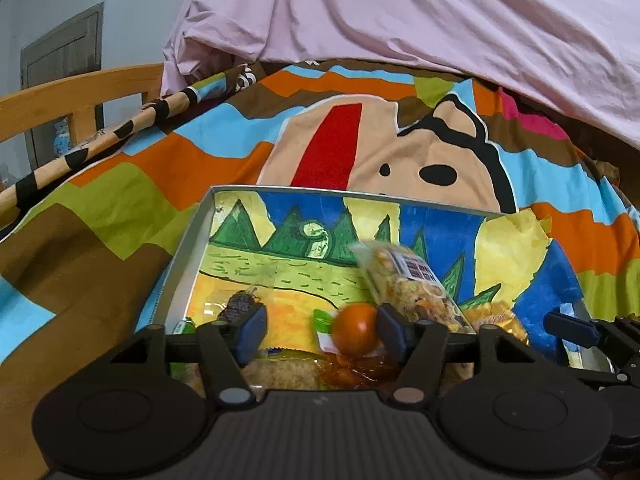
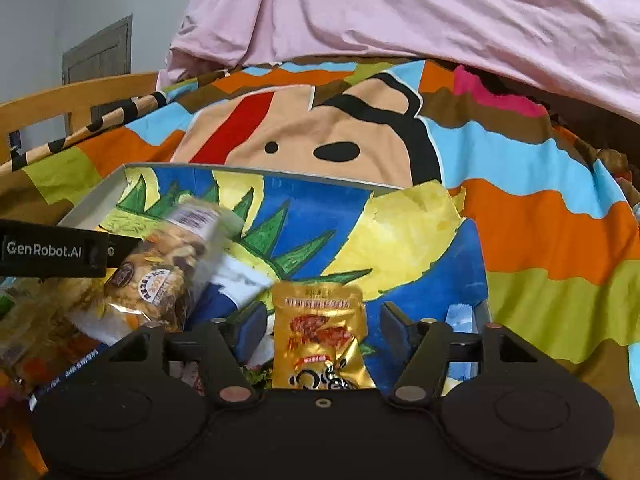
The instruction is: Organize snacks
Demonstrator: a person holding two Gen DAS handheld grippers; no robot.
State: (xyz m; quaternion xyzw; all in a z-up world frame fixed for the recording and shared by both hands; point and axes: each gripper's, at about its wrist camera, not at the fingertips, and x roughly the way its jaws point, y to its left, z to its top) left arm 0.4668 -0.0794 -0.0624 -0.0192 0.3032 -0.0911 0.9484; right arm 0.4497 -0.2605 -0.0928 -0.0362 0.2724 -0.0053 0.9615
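Between the left tongs (image 1: 322, 330), whose pads stand apart, an orange round snack (image 1: 354, 329) lies against the right-hand pad; whether it is gripped I cannot tell. Just beyond, a clear bag of mixed snacks (image 1: 408, 284) looks blurred. Right tongs (image 2: 323, 330) gape around a gold packet (image 2: 320, 332), pads clear of it. All sit in a painted box (image 1: 192, 236) on a colourful bedspread (image 1: 140, 176).

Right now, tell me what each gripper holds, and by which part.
Nothing is held. The left gripper stands open around an orange ball; the right gripper stands open around a gold packet.
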